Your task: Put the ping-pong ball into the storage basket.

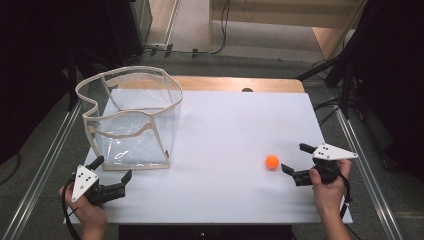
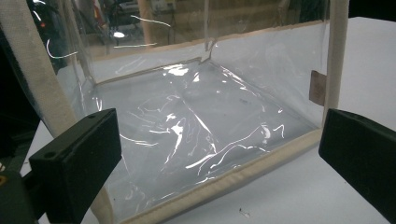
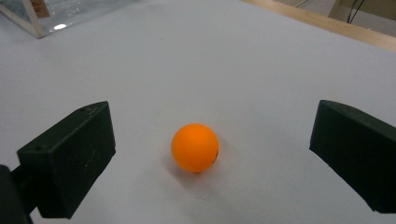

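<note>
My right tongs (image 1: 294, 159) are spread wide, gripping nothing, with the orange ball (image 1: 272, 161) just ahead of them on the white counter (image 1: 235, 125), lined up with the gap but touching neither jaw. My left tongs (image 1: 114, 167) are spread wide too, empty, facing the near wall of the clear bag (image 1: 131, 120), just short of it

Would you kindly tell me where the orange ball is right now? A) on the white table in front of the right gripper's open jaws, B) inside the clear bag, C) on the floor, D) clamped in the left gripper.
A: the ball rests on the table, untouched, ahead of the right gripper, whose jaws stand wide apart; the bag sits far off by the left gripper.
</note>
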Tool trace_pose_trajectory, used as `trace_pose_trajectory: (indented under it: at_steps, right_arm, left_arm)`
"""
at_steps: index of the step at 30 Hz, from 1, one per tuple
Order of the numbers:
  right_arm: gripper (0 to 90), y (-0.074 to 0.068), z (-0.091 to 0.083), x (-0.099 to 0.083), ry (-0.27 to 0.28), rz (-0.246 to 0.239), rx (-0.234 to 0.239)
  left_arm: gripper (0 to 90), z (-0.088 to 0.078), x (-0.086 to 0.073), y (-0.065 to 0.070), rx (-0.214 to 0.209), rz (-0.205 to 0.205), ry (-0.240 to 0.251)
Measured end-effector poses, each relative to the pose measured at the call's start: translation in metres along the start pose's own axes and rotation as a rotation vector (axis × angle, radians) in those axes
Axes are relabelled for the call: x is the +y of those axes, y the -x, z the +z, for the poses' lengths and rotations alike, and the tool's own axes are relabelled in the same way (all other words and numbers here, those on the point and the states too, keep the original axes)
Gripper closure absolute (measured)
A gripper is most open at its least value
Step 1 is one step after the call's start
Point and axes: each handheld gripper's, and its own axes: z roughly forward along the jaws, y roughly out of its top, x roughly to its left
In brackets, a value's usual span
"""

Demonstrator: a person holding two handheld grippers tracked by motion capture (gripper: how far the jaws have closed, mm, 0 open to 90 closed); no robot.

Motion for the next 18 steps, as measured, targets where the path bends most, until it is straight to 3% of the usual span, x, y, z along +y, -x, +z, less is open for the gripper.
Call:
trace_pose_trajectory:
  at_steps: [6,18]
  right_arm:
    - [0.0,-0.002,0.003,0.006,-0.020,-0.016,0.002]
    - [0.0,-0.002,0.016,0.013,-0.127,-0.021,0.033]
  left_arm:
    - [0.0,0.000,0.000,0.000,-0.004,0.000,0.003]
    - [0.0,0.000,0.000,0.000,-0.003,0.000,-0.001]
